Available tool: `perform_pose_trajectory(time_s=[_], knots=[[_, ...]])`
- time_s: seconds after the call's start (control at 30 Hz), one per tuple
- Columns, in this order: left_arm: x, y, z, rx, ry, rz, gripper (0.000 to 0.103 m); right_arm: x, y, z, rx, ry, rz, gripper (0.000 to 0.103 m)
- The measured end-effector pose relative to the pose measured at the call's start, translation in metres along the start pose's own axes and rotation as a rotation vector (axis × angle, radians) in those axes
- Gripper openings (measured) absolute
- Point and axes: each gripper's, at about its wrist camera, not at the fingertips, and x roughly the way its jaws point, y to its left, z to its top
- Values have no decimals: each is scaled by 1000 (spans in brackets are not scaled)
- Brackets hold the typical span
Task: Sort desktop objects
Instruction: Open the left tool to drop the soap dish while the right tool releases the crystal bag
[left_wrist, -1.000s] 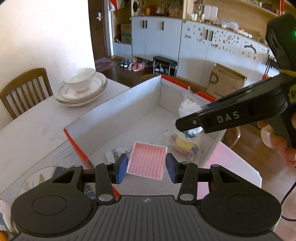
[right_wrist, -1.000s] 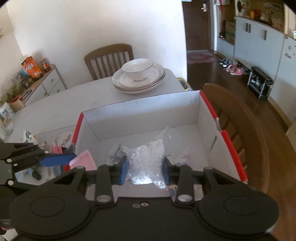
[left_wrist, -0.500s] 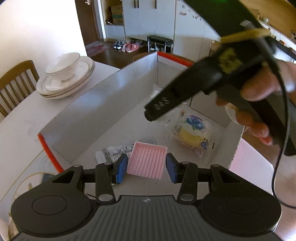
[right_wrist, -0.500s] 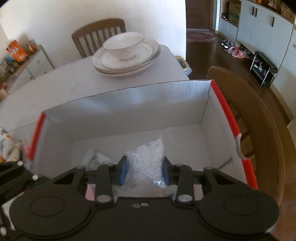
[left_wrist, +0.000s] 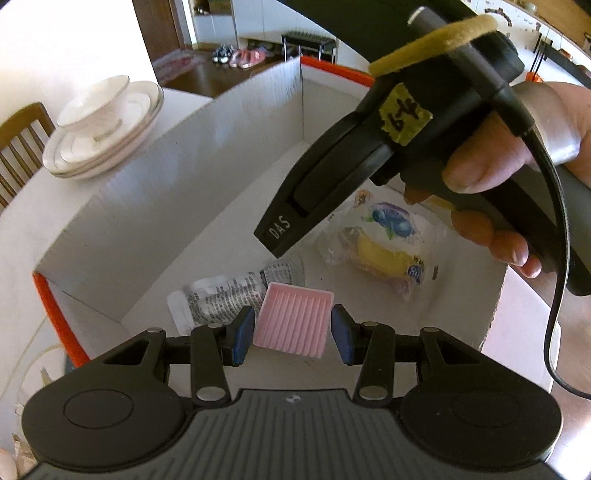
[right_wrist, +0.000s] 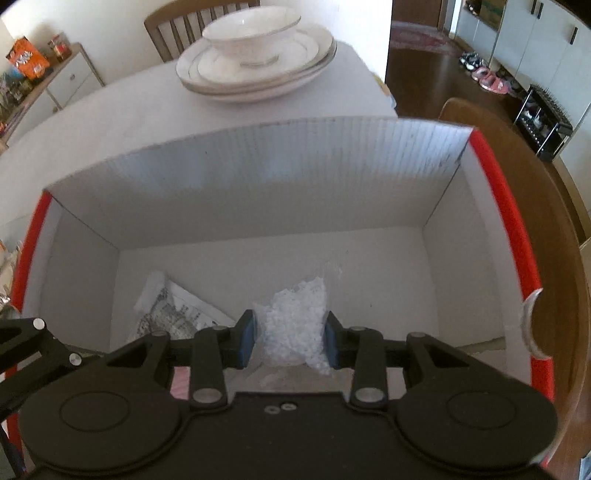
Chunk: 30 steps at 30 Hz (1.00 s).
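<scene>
A white cardboard box with red edges (left_wrist: 177, 173) (right_wrist: 258, 177) stands on the table. My left gripper (left_wrist: 291, 334) is shut on a pink ridged tray (left_wrist: 293, 323) and holds it over the box's near end. My right gripper (right_wrist: 290, 338) is shut on a clear bag of white pellets (right_wrist: 295, 321) and holds it inside the box. In the left wrist view the right gripper's body and the hand cross above the box. On the box floor lie a printed sachet (left_wrist: 225, 295) (right_wrist: 173, 314) and a wrapped cake with a blueberry label (left_wrist: 384, 243).
A stack of white plates with a bowl (left_wrist: 103, 125) (right_wrist: 258, 59) sits on the table beyond the box. Wooden chairs stand behind the table (right_wrist: 173, 18) and at the box's right side (right_wrist: 576, 295). A dish with small items (left_wrist: 33, 373) lies left of the box.
Both grippers have moved forward and lower over the box, each with its object. The right gripper has swung across above the left one's view.
</scene>
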Motion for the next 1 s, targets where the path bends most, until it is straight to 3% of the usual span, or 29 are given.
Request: perform_pose_trajectory(time_s=[0.4, 0.53, 0.67, 1.0], knots=[[5, -4, -4, -14, 73, -33, 44, 7, -1, -3, -9, 39, -13, 41], [3, -4, -6, -18, 70, -37, 44, 5, -1, -3, -8, 21, -17, 53], [-5, -3, -9, -34, 47, -40, 44, -3, 0, -3, -12, -28, -29, 75], [-26, 5, -21, -115, -14, -44, 61, -29, -5, -9, -7, -104, 9, 85]])
